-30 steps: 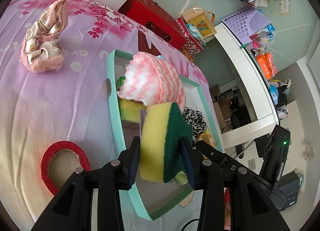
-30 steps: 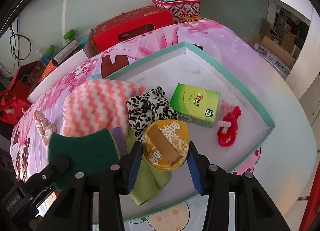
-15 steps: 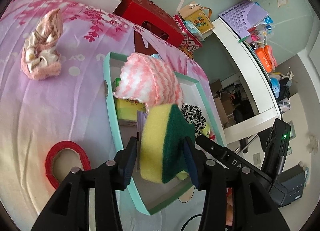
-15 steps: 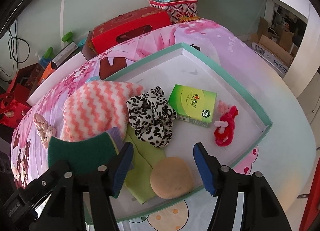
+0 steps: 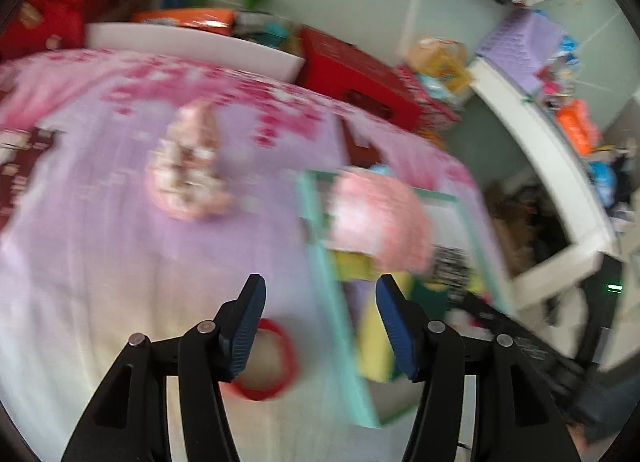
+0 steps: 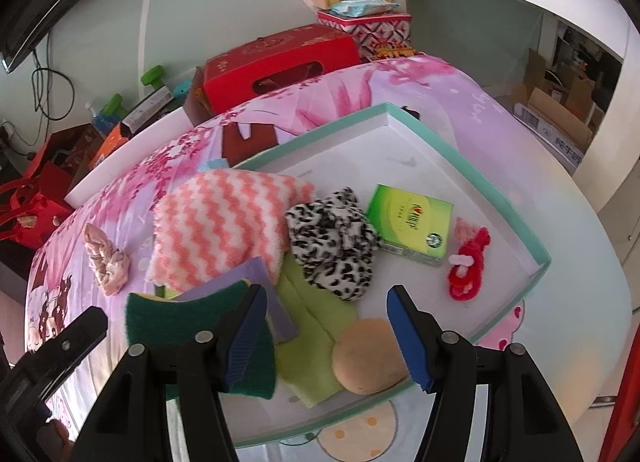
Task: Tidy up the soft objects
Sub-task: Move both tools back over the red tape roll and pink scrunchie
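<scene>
A teal-rimmed tray (image 6: 472,165) holds a pink zigzag cloth (image 6: 228,221), a leopard scrunchie (image 6: 336,242), a green box (image 6: 412,221), a red hair tie (image 6: 466,268), a tan round puff (image 6: 370,356) and a yellow-green sponge (image 6: 160,318). My right gripper (image 6: 324,338) is open and empty above the tray's near side. My left gripper (image 5: 320,326) is open and empty over the tray's left rim (image 5: 340,326); this view is blurred. The sponge (image 5: 376,338) lies in the tray behind its right finger. A pink scrunchie (image 5: 188,177) lies on the bedspread to the left.
A red tape ring (image 5: 268,362) lies on the bedspread beside the left gripper. A red box (image 6: 276,65) and gift boxes (image 6: 360,1) stand at the far side. A white counter (image 5: 552,165) runs along the right.
My left gripper opened and let go of the sponge, which now lies in the tray, and swung left. My right gripper opened and dropped the round puff into the tray.
</scene>
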Tool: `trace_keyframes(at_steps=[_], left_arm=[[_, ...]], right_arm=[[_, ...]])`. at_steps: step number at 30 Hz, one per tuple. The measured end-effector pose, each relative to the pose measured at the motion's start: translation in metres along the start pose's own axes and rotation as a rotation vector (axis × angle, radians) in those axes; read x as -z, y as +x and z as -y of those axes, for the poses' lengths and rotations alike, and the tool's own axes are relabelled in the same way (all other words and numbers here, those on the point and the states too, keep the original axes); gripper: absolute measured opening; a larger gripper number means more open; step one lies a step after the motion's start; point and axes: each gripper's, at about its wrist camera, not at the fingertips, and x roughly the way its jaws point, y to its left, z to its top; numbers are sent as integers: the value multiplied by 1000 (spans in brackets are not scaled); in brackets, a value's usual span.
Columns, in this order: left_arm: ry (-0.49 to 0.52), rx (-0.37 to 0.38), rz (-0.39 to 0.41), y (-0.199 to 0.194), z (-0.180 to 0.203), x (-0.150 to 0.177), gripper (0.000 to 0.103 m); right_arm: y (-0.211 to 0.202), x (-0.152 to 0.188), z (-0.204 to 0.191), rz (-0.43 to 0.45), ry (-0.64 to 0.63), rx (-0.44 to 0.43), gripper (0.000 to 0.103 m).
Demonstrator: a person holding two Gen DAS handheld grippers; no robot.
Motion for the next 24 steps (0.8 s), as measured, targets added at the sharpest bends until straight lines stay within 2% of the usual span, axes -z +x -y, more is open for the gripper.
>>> trace_keyframes(at_steps=[4, 12, 14, 17, 24], left_arm=[[-36, -185, 8, -1, -24, -4, 66], [-127, -404, 50, -11, -72, -11, 69], [-141, -438, 59, -15, -80, -12, 72], [-156, -471, 76, -20, -91, -14, 84], [-168, -531, 81, -34, -110, -15, 86]], right_arm=[[-6, 1, -17, 19, -28, -27, 66], [-15, 10, -75, 47, -165, -97, 66], [-18, 13, -88, 55, -196, -111, 71], [-21, 18, -104, 62, -236, -128, 77], [-24, 30, -137, 62, -316, -190, 81]])
